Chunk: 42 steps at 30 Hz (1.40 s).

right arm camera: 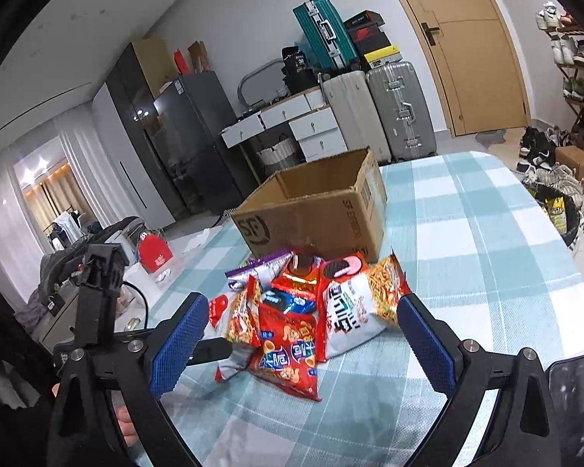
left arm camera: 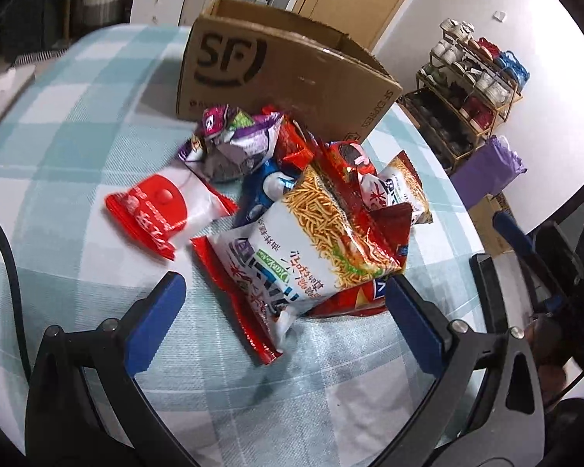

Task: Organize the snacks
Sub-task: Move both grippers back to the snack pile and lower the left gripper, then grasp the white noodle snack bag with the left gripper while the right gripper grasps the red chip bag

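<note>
A pile of snack bags lies on the checked tablecloth in front of an open SF cardboard box [left arm camera: 284, 74], also in the right wrist view [right arm camera: 315, 210]. The nearest in the left wrist view is a white and red noodle-snack bag [left arm camera: 303, 249], with a red and white bag [left arm camera: 163, 210] apart at the left and a purple bag [left arm camera: 233, 140] behind. My left gripper [left arm camera: 284, 303] is open, just short of the noodle-snack bag. My right gripper [right arm camera: 303, 327] is open, its fingers either side of a red snack bag [right arm camera: 288, 350]. The box's inside is mostly hidden.
The other gripper [right arm camera: 97, 295] shows at the left of the right wrist view. A shoe rack [left arm camera: 471, 89] stands past the table's right edge. Suitcases [right arm camera: 381, 109], drawers and a fridge stand behind the box. The table edge [right arm camera: 556, 233] curves at the right.
</note>
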Each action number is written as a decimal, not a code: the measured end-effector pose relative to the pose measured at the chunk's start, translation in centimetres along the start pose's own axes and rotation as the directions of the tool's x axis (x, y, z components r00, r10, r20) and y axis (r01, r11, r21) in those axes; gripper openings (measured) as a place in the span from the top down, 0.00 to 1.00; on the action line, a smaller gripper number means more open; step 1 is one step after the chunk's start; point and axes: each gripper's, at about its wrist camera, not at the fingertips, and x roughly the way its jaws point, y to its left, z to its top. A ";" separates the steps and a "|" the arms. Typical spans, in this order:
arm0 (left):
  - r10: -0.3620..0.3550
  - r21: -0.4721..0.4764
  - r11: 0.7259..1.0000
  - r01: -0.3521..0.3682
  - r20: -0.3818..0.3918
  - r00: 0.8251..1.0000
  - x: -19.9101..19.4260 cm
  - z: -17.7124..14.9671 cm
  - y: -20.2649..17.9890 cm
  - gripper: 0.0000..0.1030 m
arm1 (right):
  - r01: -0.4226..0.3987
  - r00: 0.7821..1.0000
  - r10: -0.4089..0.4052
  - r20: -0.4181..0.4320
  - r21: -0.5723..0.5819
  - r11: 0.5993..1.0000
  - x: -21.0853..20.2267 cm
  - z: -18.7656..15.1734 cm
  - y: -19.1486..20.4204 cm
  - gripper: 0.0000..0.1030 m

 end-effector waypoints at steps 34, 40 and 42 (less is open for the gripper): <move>-0.109 -0.180 0.979 0.095 -0.065 0.992 9.1 5.6 -1.2 0.30 | -0.018 0.999 0.020 -0.044 0.050 0.999 1.4 -1.8 -2.3 0.04; -0.101 -0.197 0.977 0.086 -0.065 0.993 9.6 5.9 -1.9 0.47 | -0.023 0.999 0.025 -0.044 0.046 0.999 1.2 -2.0 -1.9 0.04; -0.095 -0.194 0.978 0.081 -0.064 0.993 9.6 5.8 -1.9 0.51 | -0.024 0.999 0.025 -0.043 0.037 0.999 1.1 -2.0 -1.6 0.04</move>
